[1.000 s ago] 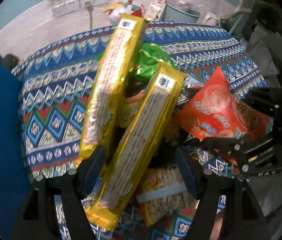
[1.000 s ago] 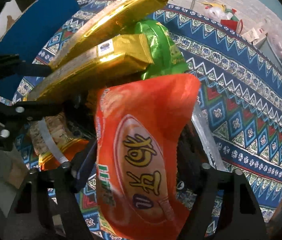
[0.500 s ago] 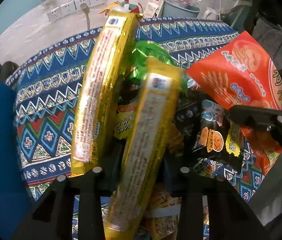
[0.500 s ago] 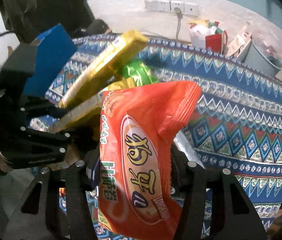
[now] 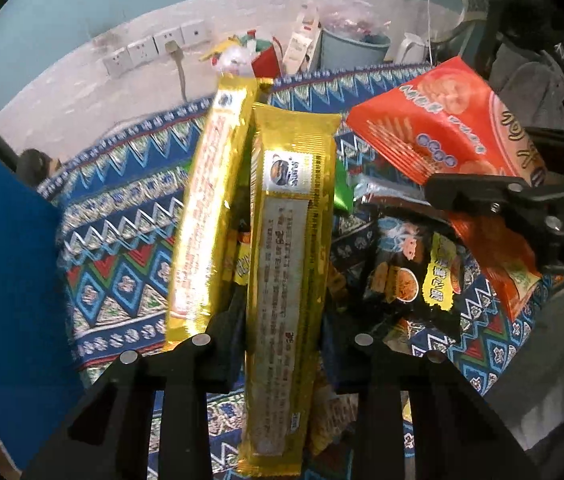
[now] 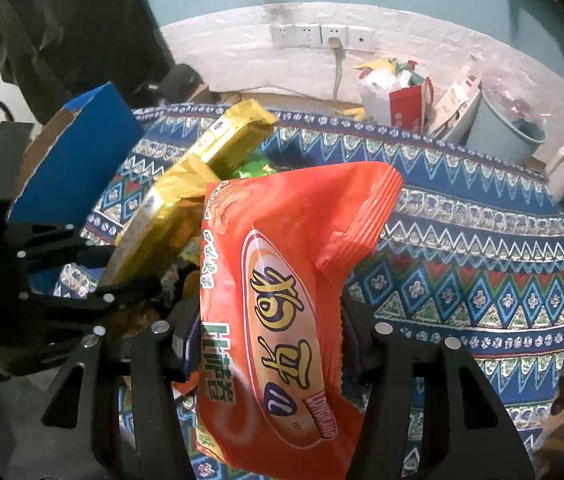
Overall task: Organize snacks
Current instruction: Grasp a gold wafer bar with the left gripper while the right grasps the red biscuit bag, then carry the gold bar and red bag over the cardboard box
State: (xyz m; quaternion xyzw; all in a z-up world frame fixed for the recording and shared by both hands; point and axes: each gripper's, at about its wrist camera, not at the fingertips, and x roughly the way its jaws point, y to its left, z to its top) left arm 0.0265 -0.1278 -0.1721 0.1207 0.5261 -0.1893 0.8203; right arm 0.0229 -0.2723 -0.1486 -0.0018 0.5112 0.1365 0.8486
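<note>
Left gripper [image 5: 282,344] is clamped on a gold packet [image 5: 287,280]; right gripper [image 6: 270,340] is clamped on an orange bag [image 6: 278,312]. Both are held above the patterned cloth [image 6: 461,240]; sorting seems underway, and placement is needed next. A blue box [image 6: 78,160] stands left, a bucket [image 6: 509,128] far behind.

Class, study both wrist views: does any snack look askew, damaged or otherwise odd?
Yes. The orange snack bag in the right gripper has its top right corner folded over and creased. The two gold packs are not parallel; one leans against the other.
</note>
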